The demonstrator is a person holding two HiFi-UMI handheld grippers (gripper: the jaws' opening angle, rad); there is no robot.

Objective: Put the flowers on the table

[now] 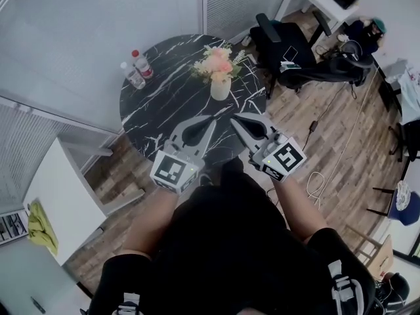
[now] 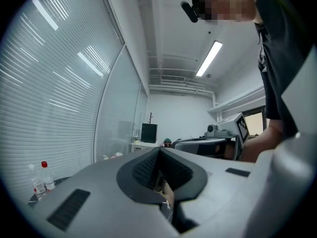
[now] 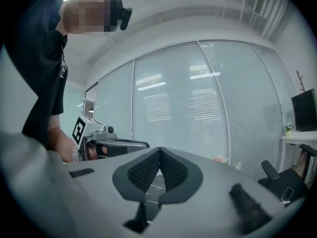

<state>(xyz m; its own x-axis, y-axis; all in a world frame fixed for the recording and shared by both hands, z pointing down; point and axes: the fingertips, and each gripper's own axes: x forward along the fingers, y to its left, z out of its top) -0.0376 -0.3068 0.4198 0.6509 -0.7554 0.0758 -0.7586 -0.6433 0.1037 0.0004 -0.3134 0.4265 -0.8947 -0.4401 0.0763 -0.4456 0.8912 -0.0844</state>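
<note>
Flowers (image 1: 216,63) sit on the table (image 1: 147,113); left gripper (image 1: 210,122) and right gripper (image 1: 235,119), jaws together and empty, should back away without nudging them.

Head view: looks steeply down from high above the left gripper (image 1: 212,121) and the right gripper (image 1: 235,118), with the round black table (image 1: 157,110) just past their fingertips and two bottles (image 1: 134,76) beyond, to the left. Left gripper view: rides close behind its own fingers and faces level along them into the room; takes in the right gripper (image 2: 215,144) right of the fingers and the bottles (image 2: 40,180) far left. Right gripper view: likewise close behind its fingers, faces level toward the blinds (image 3: 183,108); takes in the left gripper (image 3: 111,145) left of the fingers. Shared with the head view: both grippers, plus a sliver of table beneath the fingertips.
</note>
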